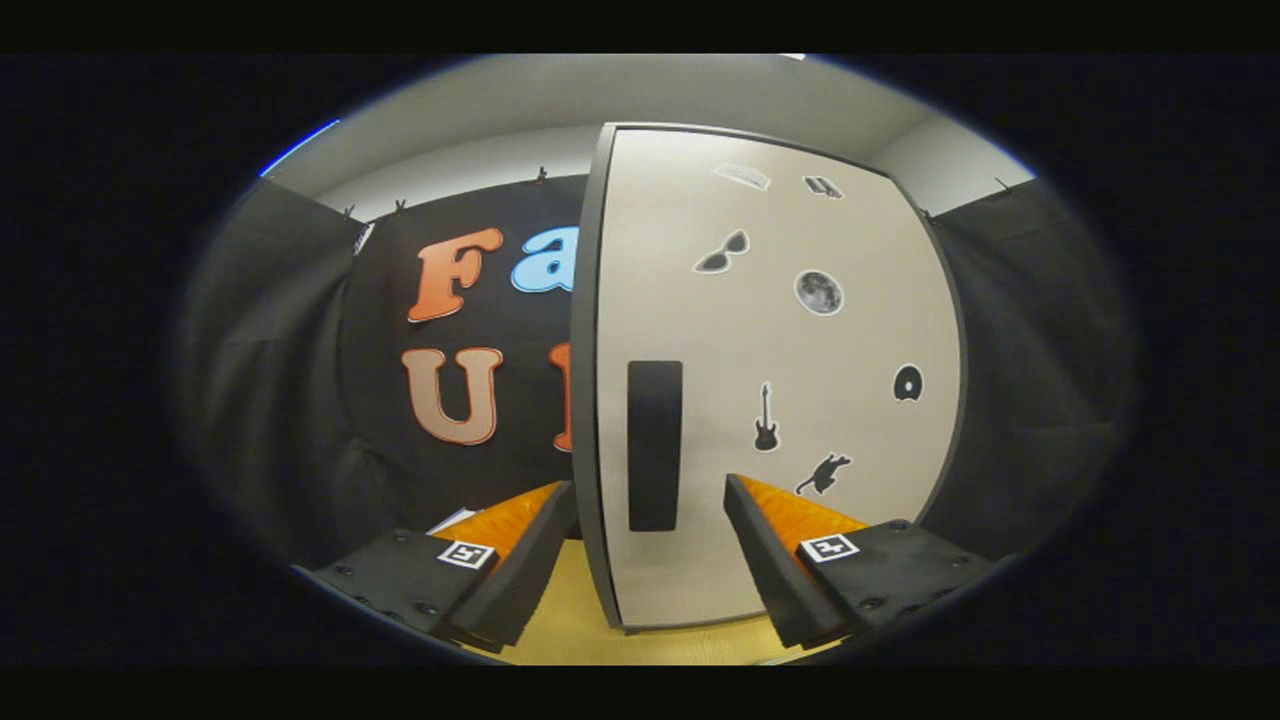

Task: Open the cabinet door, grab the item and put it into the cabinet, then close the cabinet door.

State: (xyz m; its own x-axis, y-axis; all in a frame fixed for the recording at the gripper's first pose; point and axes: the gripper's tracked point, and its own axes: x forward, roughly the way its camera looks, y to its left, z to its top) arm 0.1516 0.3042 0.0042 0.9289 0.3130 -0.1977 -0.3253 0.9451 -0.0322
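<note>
My jaws [650, 535] are spread wide, holding nothing, lined up on the cabinet door [780, 380]. The door's dark vertical handle [655, 445] sits just ahead, between the two fingertips but not touched by either. The left fingertip looks to be just past the door's left edge, the right one in front of the pale door face, near the cat sticker [824, 472]. The door reads as closed or nearly so; I can't tell if it's cracked open from here. A guitar sticker [765, 418] sits right of the handle. The cabinet stands on the yellowish surface [570, 625]. The item to stow: can't identify it; something pale [452, 520] peeks over the left finger, too little showing to call. Judgement: step one, door opening, approach phase. Next move calls for easing forward until the handle is inside the gap, closing on it squarely, then pulling along the hinge arc, hinge likely on the right.
</note>
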